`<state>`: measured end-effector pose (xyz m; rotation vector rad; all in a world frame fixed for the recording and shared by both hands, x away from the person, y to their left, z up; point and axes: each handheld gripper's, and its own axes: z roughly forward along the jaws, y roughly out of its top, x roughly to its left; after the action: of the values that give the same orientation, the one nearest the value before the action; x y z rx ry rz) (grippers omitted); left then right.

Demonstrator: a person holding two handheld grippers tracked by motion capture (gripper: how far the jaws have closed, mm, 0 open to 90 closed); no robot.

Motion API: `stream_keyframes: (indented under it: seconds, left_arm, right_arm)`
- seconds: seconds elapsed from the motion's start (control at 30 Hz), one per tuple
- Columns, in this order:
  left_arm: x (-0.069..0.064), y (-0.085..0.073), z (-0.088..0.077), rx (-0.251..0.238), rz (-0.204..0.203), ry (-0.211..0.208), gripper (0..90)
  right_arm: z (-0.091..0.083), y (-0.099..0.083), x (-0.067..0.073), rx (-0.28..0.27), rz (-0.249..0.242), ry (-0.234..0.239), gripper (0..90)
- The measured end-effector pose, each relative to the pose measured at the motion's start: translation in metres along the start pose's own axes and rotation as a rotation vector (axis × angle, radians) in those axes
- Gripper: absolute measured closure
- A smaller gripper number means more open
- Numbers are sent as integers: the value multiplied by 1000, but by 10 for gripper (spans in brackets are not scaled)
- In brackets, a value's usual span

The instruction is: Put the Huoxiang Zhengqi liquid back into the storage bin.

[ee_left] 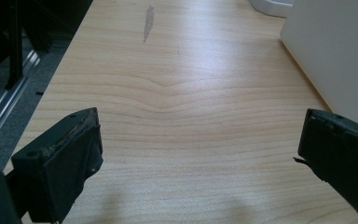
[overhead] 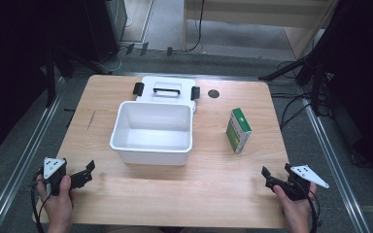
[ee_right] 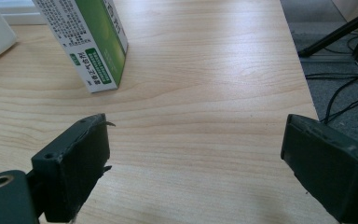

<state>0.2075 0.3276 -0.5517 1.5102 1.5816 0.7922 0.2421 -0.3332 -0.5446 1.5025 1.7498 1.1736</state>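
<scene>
A white open box (overhead: 153, 131) stands in the middle of the wooden table (overhead: 213, 165), its lid (overhead: 167, 90) with a black handle lying behind it. Its white wall (ee_left: 335, 51) fills the right of the left gripper view. A green and white carton (overhead: 238, 130) stands upright to the box's right, and it shows at the upper left (ee_right: 91, 42) of the right gripper view. My left gripper (overhead: 83, 175) rests open near the table's front left corner, nothing between its jaws. At the front right corner my right gripper (overhead: 276, 174) is open too, its jaws wide and empty.
A dark round hole (overhead: 213, 93) sits in the table near the back edge. Black stands and cables (overhead: 301, 104) lie on the floor to the right, and a metal rail (overhead: 24, 160) runs along the left. Bare wood lies in front of the box.
</scene>
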Motion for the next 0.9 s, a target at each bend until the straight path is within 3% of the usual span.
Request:
stream_keyframes:
  seconds: [0.57, 0.7, 0.9]
  left_arm:
    - [-1, 0, 0, -4, 6, 0, 6]
    - [-1, -1, -1, -7, 2, -2, 6]
    - [-1, -1, -2, -5, 5, -6, 6]
  right_arm:
    - [1, 1, 5, 25, -59, -39, 105]
    - [5, 3, 11, 75, -117, -52, 123]
    - [12, 17, 26, 184, -199, 8, 124]
